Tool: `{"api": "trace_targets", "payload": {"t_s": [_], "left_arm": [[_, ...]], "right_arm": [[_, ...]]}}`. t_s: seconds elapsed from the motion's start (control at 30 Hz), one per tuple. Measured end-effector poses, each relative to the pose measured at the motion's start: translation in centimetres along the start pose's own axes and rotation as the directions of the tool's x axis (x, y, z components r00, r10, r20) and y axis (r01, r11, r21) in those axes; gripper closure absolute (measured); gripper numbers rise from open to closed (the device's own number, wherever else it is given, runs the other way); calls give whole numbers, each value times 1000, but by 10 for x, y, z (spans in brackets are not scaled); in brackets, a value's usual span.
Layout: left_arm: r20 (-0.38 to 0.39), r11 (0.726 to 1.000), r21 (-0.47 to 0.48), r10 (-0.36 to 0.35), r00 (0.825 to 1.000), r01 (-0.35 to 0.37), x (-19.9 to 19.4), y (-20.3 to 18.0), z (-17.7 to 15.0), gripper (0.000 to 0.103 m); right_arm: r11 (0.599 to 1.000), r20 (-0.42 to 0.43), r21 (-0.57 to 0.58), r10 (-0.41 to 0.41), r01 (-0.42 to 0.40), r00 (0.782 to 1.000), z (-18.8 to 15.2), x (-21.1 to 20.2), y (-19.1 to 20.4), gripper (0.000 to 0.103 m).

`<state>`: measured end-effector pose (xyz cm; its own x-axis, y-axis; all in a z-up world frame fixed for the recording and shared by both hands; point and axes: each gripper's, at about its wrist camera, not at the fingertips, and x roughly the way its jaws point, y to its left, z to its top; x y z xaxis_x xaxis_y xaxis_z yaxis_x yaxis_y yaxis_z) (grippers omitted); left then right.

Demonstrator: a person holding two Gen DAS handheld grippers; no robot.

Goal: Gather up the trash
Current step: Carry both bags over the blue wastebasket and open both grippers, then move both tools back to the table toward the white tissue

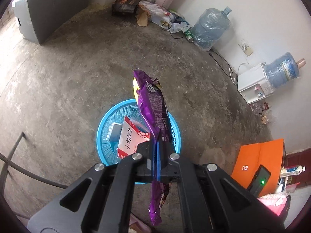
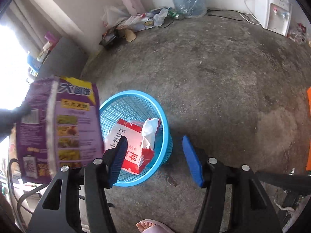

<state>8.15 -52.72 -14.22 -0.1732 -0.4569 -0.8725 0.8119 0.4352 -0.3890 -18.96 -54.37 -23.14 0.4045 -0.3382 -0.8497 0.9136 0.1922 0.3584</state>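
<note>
Red-white packet (image 2: 132, 145) binned in blue basket (image 2: 163, 120); my left fingers (image 1: 156, 145) pinched purple wrapper (image 1: 153, 104) above it, right fingers (image 2: 155, 155) spread empty.

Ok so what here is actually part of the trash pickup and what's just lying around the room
Part of the job:
- purple snack bag, clamped in the left gripper
- blue basket
- red and white packet in it
- right gripper, open

Just lying about:
- water jug
- water dispenser
- orange box

The left gripper (image 1: 156, 149) is pointed steeply downward, and its jaws are pressed together on a purple snack bag (image 1: 153, 112). The right gripper (image 2: 155, 155) is also tilted downward, its jaws held apart with nothing gripped between them.
</note>
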Motion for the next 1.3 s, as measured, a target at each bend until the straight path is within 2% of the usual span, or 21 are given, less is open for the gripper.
{"api": "trace_targets", "payload": {"t_s": [0.03, 0.1, 0.17, 0.2, 0.27, 0.4, 0.53, 0.8, 0.83, 0.9, 1.0, 1.07, 1.3], "left_arm": [[-13, 1000, 1, 18, 1000, -18, 10, -3, 1, 103], [-25, 997, 10, 79, 997, -78, 29, -11, 2, 94], [-40, 996, 2, 90, 995, -90, 45, -12, 2, 52], [-52, 995, 13, 103, 993, -103, 50, -13, 1, 48], [-58, 992, 32, 125, 991, -123, 50, -15, -2, 48], [-16, 994, 6, 112, 994, -112, 23, -9, -3, 48], [78, 993, 25, 111, 991, -113, -29, -10, -5, 48], [249, 992, 76, 76, 965, -97, -155, -6, -41, 44], [268, 990, 86, 82, 960, -108, -169, -5, -47, 43], [306, 987, 93, 97, 947, -131, -198, 1, -65, 41], [359, 985, 73, 123, 925, -159, -239, 14, -92, 40], [397, 982, 45, 150, 905, -182, -264, 25, -112, 37], [508, 961, -93, 271, 818, -260, -343, 73, -187, 30]], "right_arm": [[1000, -1, 2, -3, 3, 1000, -1, -3, -2, 45], [1000, -2, 12, -11, 11, 1000, 0, -6, -5, 45], [1000, -4, 26, -3, 3, 1000, -1, -7, -5, 45], [1000, -7, 29, -2, 2, 1000, 0, -7, -6, 45], [1000, -4, 23, 3, -3, 1000, -3, -12, -6, 45], [1000, -2, -1, 19, -19, 1000, -6, -15, 1, 45], [999, 5, -26, 37, -37, 999, -8, -22, 10, 45], [991, 46, -115, 78, -72, 996, -22, -54, 47, 45], [987, 53, -135, 94, -86, 994, -24, -61, 54, 45], [980, 80, -175, 105, -90, 991, -28, -77, 69, 36], [959, 124, -259, 146, -110, 981, -39, -105, 94, 29], [940, 134, -317, 175, -125, 975, -46, -122, 112, 26], [866, 105, -465, 258, -182, 960, -65, -168, 171, 24]]}}
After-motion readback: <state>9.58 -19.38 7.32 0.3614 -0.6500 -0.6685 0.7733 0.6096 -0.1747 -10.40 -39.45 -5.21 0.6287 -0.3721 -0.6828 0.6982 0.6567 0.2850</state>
